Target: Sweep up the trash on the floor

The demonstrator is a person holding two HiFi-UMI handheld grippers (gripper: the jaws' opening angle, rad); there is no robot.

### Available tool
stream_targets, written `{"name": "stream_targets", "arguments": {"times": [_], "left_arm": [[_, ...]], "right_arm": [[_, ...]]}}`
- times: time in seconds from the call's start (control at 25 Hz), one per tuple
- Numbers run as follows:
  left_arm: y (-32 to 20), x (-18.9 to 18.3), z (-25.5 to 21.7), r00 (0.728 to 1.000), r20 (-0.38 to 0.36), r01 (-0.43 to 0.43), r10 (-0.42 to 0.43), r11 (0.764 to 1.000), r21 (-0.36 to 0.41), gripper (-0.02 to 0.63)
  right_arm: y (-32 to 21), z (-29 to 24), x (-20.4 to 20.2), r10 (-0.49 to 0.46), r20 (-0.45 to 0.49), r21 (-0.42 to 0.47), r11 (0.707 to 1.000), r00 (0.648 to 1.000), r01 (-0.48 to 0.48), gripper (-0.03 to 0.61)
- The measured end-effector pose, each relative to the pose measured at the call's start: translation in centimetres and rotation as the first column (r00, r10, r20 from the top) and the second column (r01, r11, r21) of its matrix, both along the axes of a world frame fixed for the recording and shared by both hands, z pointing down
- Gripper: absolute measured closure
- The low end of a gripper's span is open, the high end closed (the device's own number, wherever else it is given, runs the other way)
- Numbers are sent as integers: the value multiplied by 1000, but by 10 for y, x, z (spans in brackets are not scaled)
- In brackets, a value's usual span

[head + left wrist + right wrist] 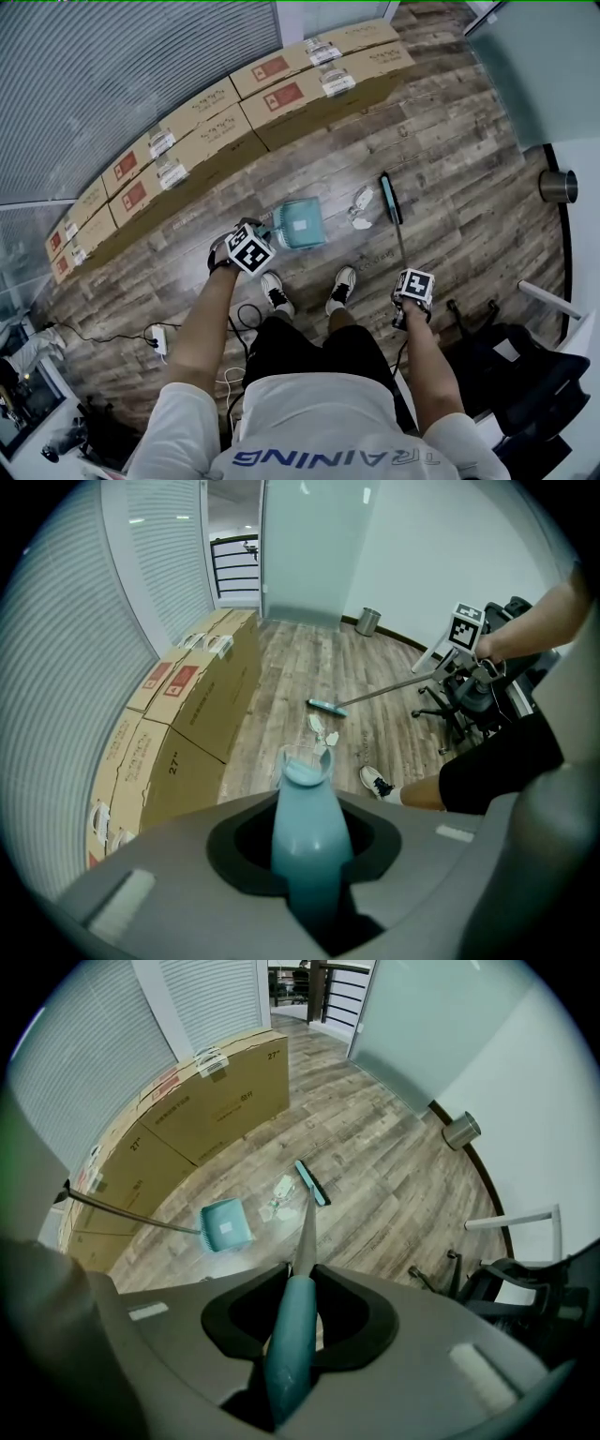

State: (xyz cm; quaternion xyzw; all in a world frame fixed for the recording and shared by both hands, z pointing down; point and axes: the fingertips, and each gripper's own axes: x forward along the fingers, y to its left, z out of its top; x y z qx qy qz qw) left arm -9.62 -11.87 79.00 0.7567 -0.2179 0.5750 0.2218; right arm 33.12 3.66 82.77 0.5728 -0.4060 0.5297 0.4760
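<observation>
Wood floor (pixel 441 141), cardboard boxes (pixel 216 122) lining one side.
Left gripper (pixel 309 874) closed narrowly on the dustpan (pixel 300 225) handle; right gripper (pixel 291 1335) clamps the broom (pixel 390 197) handle.

The big cardboard boxes (pixel 178 752) by the wall have 27" printed in dark ink on their brown sides. In the right gripper view the same 27" shows near the top corner of the far box (pixel 246 1087) and on the box next to it (pixel 150 1162). The boxes also have red labels (pixel 284 96) and white stickers (pixel 337 82), but that print is too small to read. The person's white shirt (pixel 309 417) says TRAINING in blue letters, seen upside down.
</observation>
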Motion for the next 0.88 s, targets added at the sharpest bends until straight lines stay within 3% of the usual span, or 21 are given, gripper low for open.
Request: {"name": "stream_targets", "arguments": {"times": [0.4,0.52,0.6,0.68,0.8,0.88], "left_arm": [[-1,0,0,1000,5,-7,7,1000,2,526],[-2,0,0,1000,6,-7,7,1000,2,526],[-2,1,0,1000,6,-7,7,1000,-1,526],[-1,0,0,1000,6,-6,6,1000,-3,526],[-1,1,0,1000,4,-3,3,1000,-4,526],[-1,1,0,1000,2,-2,2,1000,-4,526]], "right_arm": [[25,-11,-54,49,115,-9,999,992,-49,472],[27,-12,-70,24,157,-15,1000,987,-22,471],[27,-15,-78,-32,164,-23,999,986,36,471],[23,-19,-88,-144,155,-30,988,977,151,471],[12,-26,-101,-366,135,-39,927,921,374,471],[6,-29,-105,-395,145,-39,914,907,404,471]]}}
